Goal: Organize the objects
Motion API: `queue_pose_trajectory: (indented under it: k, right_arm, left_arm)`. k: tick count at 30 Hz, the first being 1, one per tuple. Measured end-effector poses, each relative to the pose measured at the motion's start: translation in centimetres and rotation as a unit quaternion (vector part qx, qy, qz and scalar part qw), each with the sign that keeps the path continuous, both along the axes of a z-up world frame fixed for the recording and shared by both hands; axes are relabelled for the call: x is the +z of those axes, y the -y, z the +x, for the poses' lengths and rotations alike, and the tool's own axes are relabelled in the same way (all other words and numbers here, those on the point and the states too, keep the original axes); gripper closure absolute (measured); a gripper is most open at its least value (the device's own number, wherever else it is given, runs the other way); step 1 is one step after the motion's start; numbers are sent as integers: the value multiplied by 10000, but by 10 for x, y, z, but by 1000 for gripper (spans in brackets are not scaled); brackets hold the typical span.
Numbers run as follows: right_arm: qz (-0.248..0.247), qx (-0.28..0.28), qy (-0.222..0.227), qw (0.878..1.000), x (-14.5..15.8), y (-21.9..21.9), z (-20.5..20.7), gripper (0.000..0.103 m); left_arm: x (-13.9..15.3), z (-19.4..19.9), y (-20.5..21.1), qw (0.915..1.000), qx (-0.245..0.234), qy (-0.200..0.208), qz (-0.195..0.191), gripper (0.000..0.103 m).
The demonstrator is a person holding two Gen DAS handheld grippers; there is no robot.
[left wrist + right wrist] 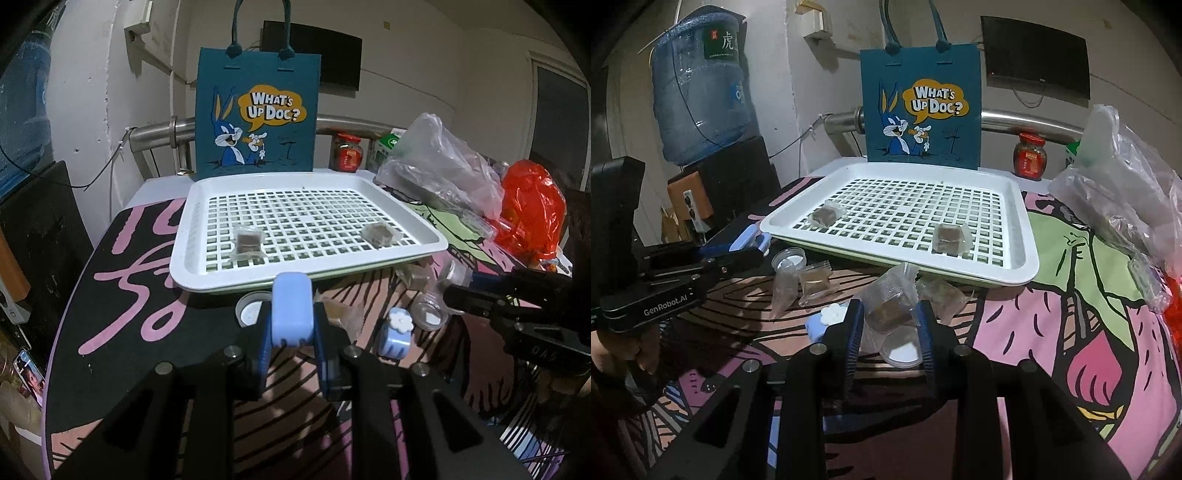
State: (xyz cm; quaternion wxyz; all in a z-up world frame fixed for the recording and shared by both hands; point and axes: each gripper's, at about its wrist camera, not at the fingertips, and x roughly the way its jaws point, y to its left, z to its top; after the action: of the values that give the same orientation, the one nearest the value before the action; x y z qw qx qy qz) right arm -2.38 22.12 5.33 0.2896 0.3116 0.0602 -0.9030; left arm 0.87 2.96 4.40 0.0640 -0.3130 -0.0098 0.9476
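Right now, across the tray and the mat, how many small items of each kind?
wrapped brown cube: 5 (2 on the tray, 1 in the right jaws, 2 on the mat)
blue clip: 2 (1 in the left jaws, 1 on the mat)
small clear cup: 2
Total: 9

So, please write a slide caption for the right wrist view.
Right gripper holds a wrapped brown cube before the white tray.

Jar [1030, 155] label unreadable; bag [258, 110] handles cut off at top edge.
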Motion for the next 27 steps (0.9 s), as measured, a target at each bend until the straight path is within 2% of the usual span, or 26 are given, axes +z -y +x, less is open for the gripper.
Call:
queue_pose_trajectory:
  k: [27]
  right_arm:
    - [-53,22,-69,10000,1,-3,1,74]
  left_arm:
    - [-2,0,-2,10000,-18,27,-70,83]
